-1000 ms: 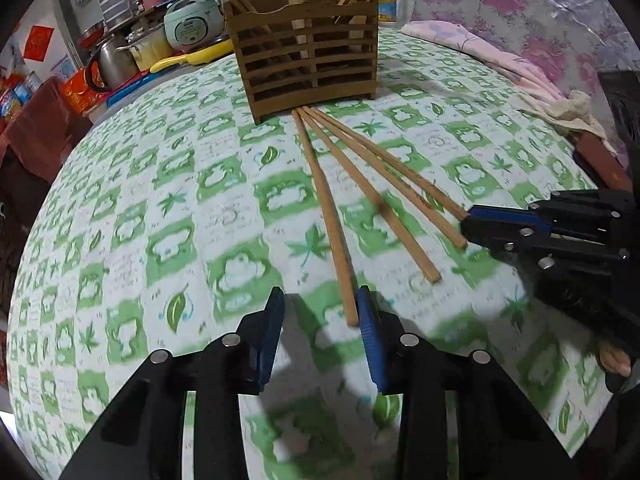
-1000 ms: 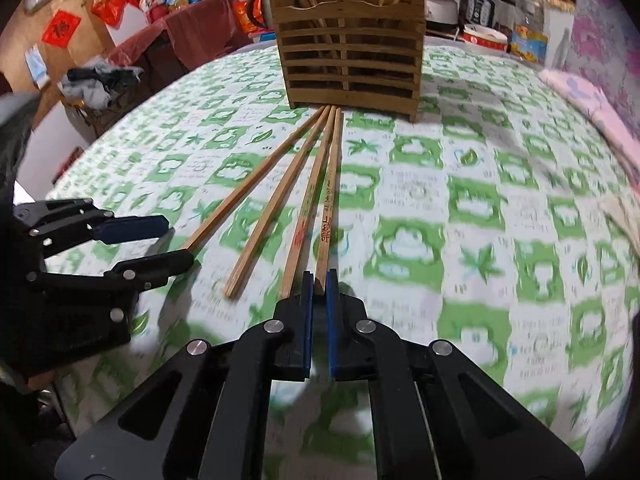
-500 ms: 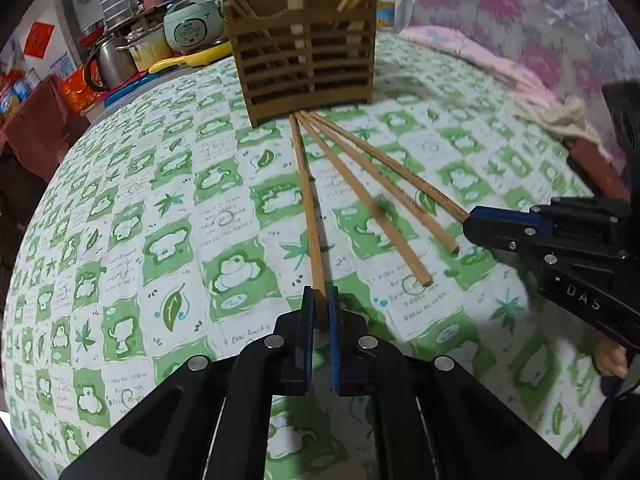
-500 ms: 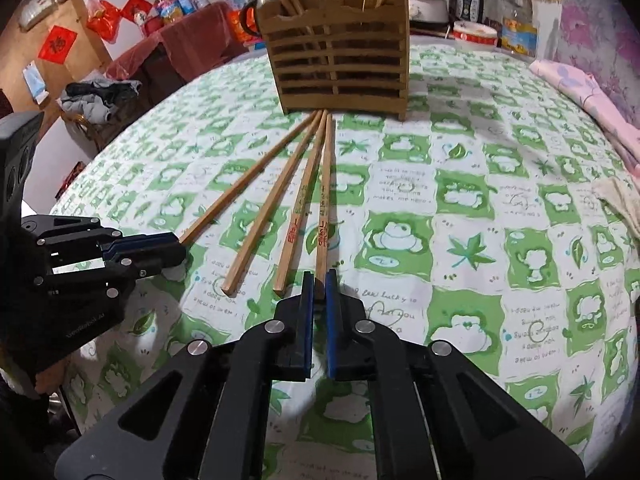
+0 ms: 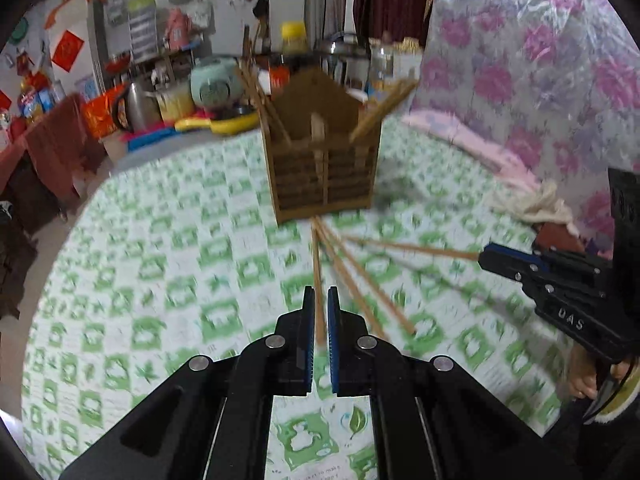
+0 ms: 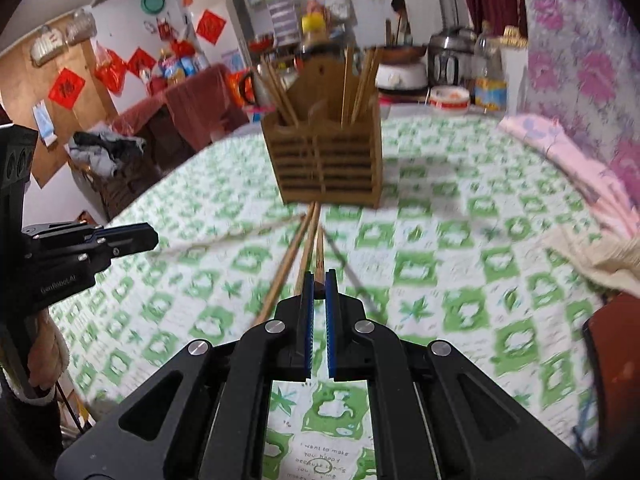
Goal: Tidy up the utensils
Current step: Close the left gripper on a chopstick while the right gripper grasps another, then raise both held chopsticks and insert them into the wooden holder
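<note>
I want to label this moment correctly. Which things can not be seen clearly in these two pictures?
- Left wrist view: chopstick end hidden between the left hand-held gripper pads.
- Both views: motion blur smears the tablecloth and the loose chopsticks.
- Right wrist view: the wooden holder walls hide how deep the standing chopsticks go.

Left tool (image 5: 318, 312) clamped tight on a chopstick (image 5: 317, 276). Right tool (image 6: 319, 292) likewise pinches a chopstick end (image 6: 319, 276), both angled downward.

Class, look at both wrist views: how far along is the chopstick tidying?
Done: several chopsticks stand in the wooden holder. In hand: the left claw and right claw each grip one chopstick. Left: those two, plus two loose chopsticks on the tablecloth.
</note>
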`<state>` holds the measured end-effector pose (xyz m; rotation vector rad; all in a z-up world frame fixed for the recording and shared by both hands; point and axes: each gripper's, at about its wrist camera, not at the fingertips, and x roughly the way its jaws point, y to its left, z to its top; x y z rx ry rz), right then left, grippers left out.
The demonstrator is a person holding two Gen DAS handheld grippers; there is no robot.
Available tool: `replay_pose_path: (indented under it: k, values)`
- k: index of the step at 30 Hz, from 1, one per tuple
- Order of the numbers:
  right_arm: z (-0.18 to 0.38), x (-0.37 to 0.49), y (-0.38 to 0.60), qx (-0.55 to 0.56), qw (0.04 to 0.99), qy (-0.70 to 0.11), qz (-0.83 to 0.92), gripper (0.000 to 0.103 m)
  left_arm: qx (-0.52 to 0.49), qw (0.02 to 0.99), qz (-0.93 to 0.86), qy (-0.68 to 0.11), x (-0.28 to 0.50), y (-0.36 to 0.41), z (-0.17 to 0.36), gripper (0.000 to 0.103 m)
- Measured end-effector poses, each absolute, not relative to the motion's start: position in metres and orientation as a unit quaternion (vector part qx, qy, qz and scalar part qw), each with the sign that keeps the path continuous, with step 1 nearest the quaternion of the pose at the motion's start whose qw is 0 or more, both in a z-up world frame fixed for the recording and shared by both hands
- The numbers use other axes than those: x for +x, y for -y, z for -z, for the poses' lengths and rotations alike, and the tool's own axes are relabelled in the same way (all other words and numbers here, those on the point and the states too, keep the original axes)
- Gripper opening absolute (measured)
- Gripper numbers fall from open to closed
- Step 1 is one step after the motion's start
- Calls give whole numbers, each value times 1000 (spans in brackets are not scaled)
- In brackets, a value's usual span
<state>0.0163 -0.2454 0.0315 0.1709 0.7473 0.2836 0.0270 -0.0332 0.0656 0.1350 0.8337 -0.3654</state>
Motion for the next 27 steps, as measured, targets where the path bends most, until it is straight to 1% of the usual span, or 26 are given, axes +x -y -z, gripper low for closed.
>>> replay_pose_path:
  k: [6,9,11,13,14,17,19,21,23,24,27]
  values:
    - [-63,15,251,88,930,-329,-136,6,58,904,179,-385,41,40,-98,7]
    - [-69,16,252,93,932,-322,-137,6,63,890,191,-409,45,45,-85,7]
    - [-67,16,253,96,931,-323,-139,6,71,879,195,-429,42,47,-65,16]
    - [-63,16,253,98,929,-327,-141,6,77,867,190,-453,40,47,-39,45]
    - [-62,16,254,99,929,-328,-140,6,80,862,186,-464,39,46,-27,47]
    - [-62,15,255,103,928,-329,-140,6,89,843,178,-500,40,43,10,47]
    - [-62,15,255,102,928,-329,-140,6,96,831,170,-521,43,41,32,47]
    - [-62,15,256,101,929,-328,-141,6,97,823,167,-533,44,37,46,44]
    - [-62,16,256,103,928,-328,-141,6,99,828,175,-524,40,35,44,29]
    - [-62,16,256,103,928,-328,-140,6,98,824,184,-527,39,35,43,7]
    - [-63,15,258,108,928,-327,-140,6,93,829,184,-519,35,33,38,6]
